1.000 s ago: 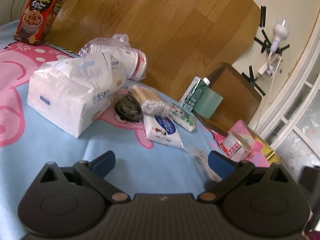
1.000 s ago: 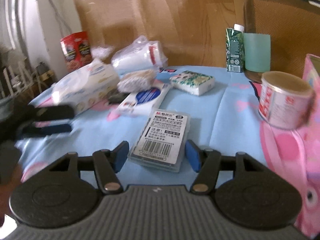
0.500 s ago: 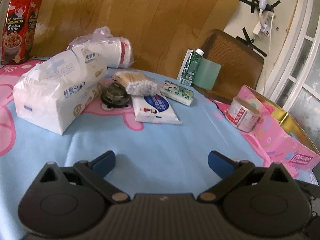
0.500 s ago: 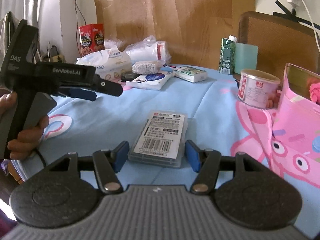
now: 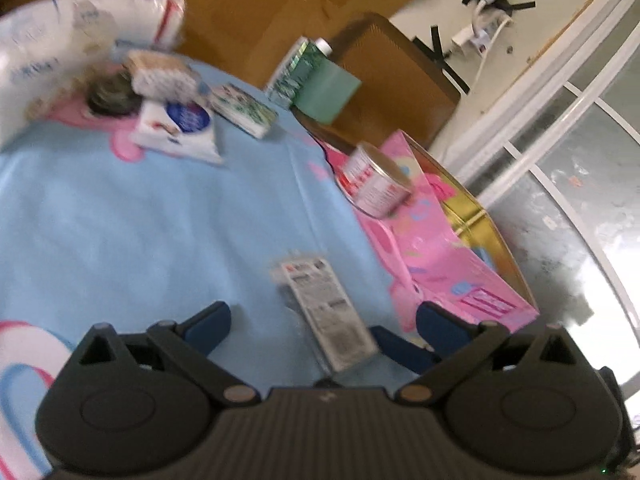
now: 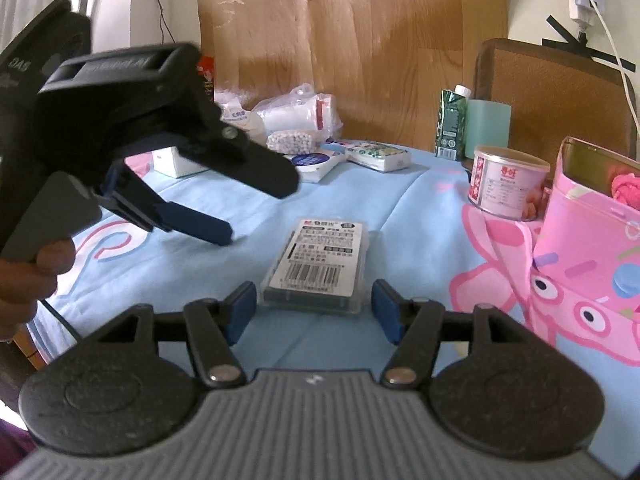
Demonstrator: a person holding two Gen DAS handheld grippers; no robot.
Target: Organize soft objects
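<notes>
right gripper (image 6: 313,309) is spread wide, blue fingers either side of the near end of a flat clear case (image 6: 320,266), not touching it. left gripper (image 5: 323,322) is also spread, holding nothing, hovering over the blue cloth (image 5: 140,220) with the same case (image 5: 326,312) lying between its fingers and a bit ahead. left view is blurred, so fine contact there is hard to call.

note: the case looks rigid plastic with a barcode label, so probably not one of the soft items. soft stuff sits at the far side of the table: big tissue pack (image 5: 28,64), wipes pack (image 5: 176,130), small tissue pack (image 5: 244,110), cotton swab bag (image 6: 290,142), wrapped roll (image 6: 298,114). all bunched together, touching or overlapping. they look squashy, film-wrapped, slippery.

my read of the step: picking a target, nothing grabbed yet. to do it well:
- only one gripper on a target; both are crowding the same spot now, collision risk
- if moving the case, close across its short width, fingers low to the cloth
- for soft packs, grip mid-body, not the loose film edge, and squeeze gently
- watch the tin (image 6: 508,184) beside the pink box (image 6: 580,248); easy to knock

the box looks like the likely drop spot, something pink is already inside.
</notes>
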